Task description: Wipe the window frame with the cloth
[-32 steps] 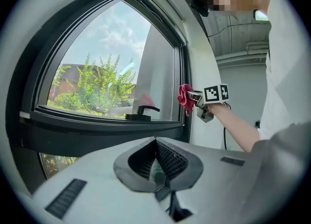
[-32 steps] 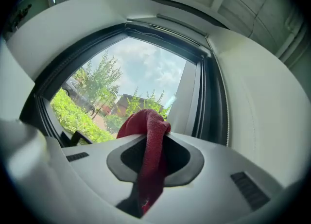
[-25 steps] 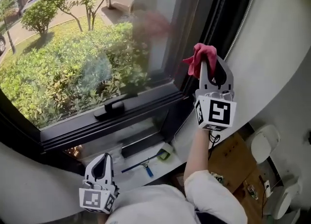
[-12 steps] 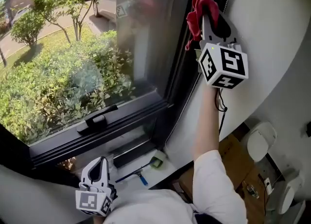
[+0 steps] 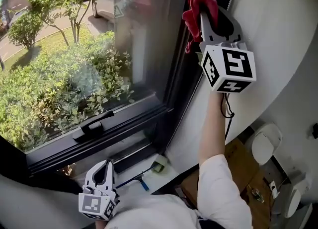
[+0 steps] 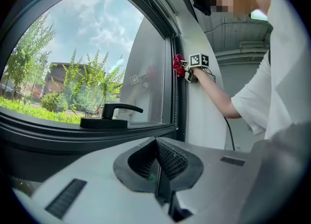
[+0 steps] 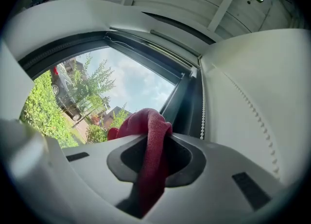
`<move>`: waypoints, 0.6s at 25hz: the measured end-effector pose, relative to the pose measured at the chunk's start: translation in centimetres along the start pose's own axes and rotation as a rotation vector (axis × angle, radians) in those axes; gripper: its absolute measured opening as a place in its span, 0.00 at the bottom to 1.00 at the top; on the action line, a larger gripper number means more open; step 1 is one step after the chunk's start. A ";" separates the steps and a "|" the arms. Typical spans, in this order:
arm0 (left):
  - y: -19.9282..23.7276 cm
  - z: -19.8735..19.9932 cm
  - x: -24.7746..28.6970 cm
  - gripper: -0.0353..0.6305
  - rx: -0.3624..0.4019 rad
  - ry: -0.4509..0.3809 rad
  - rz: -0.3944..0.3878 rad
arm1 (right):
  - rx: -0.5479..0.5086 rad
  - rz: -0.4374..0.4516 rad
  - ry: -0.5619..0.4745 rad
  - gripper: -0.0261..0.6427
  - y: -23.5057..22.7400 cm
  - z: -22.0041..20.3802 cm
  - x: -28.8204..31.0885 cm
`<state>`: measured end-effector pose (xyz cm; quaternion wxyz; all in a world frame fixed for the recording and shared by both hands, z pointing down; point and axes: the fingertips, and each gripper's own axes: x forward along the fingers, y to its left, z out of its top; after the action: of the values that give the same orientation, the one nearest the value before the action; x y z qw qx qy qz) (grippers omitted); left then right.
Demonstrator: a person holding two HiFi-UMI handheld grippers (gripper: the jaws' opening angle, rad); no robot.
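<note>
White left claw point(image 5: 102, 166): mine, low by the sill; jaws pressed together with nothing between them; idle.
Handle point(image 5: 93, 125): black lever lying along the bottom rail; untouched.
Frame point(image 5: 180, 64): dark metal; the right upright is the member being worked; its long axis runs up and down, slanting up and rightward in the head view.
Cloth point(image 5: 198, 3): red and bunched; pinched in my right claw, its free fold spilling past the tips to the left and onto the upright, high up; it appears to touch the frame there.
Right claw point(image 5: 210, 15): jaws clamped on the cloth; tips point up along the upright, just to its right, with white wall on the other side.
Right arm: stretched nearly straight overhead; by far the nearer to the work, the left being well apart below.
Cord point(image 7: 202, 116): beaded, hanging just beside the upright; a possible snag.
Bearing: the frame lies to the claw's left; I judge the coming stroke should run along the upright's length, with the cloth leaning left into it.
</note>
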<state>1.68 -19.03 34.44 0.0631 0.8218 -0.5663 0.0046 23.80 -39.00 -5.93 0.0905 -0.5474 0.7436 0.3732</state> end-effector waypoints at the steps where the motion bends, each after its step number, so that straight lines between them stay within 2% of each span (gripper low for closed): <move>1: 0.0 -0.1 0.1 0.07 -0.001 0.000 -0.001 | 0.020 -0.002 0.009 0.14 -0.1 -0.1 0.0; 4: -0.2 -0.3 0.3 0.07 -0.004 -0.001 -0.005 | 0.069 -0.014 0.018 0.14 -0.3 -0.2 0.1; 9: -0.5 -0.9 0.0 0.07 -0.019 0.011 -0.016 | 0.034 -0.079 0.018 0.14 -0.1 -0.4 -0.1; 15: -0.2 -1.6 -0.9 0.07 -0.029 0.019 -0.010 | 0.068 -0.099 0.037 0.14 0.1 -1.1 -0.6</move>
<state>1.61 -17.97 35.91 0.0801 0.8236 -0.5614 0.0038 24.22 -39.27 -4.85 0.1135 -0.5868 0.7294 0.3327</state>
